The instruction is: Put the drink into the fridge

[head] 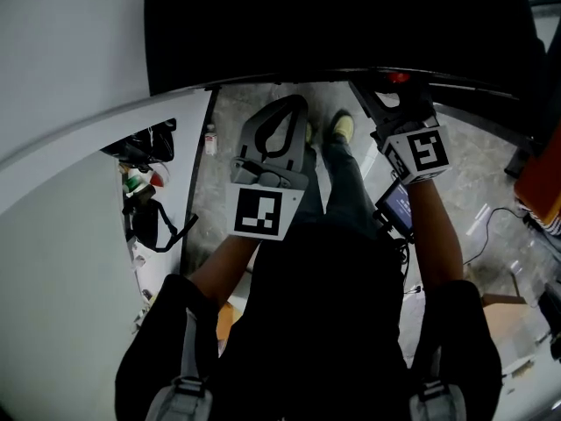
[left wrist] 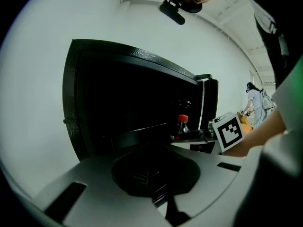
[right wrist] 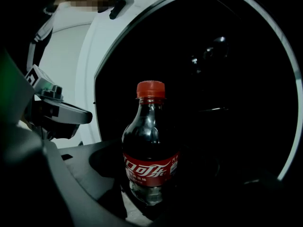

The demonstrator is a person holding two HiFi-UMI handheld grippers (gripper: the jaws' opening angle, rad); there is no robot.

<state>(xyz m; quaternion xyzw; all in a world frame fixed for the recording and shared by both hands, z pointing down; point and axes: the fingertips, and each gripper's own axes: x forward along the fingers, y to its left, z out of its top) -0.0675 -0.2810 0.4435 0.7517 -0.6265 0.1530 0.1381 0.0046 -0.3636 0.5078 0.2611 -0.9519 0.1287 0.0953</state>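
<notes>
Grey plastic sits nearest you. Your left claw point(head: 294, 103) is held over your legs with its jaws drawn together and nothing between them, and its marker cube point(head: 259, 213) faces up at you. In its own view the two grey jaws meet around a dark hollow and hang in the air, pointing at the fridge point(left wrist: 123, 93).

Your right claw point(right wrist: 149, 193) is clamped on the bottle point(right wrist: 150, 145), gripping it low on the body, at and below the red label. The bottle stands upright between the jaws, with dark cola inside and a red cap point(right wrist: 151, 89) on top. The left jaw shows grey beside it, and the right jaw is lost in shadow.

Seen from the left claw's view, that bottle is held out just beside the right claw's marker cube point(left wrist: 228, 130), in front of the fridge's black opening and above a pale ledge. You cannot tell from any view whether it has passed the front edge or rests on a shelf. In the head view the right claw reaches up to the fridge's front edge, with the cap just showing there.

Below the claws lie the grey floor point(head: 230, 117) and your shoes point(head: 342, 128). Past the fridge's right side, far off, a person point(left wrist: 253, 100) stands in the room.
</notes>
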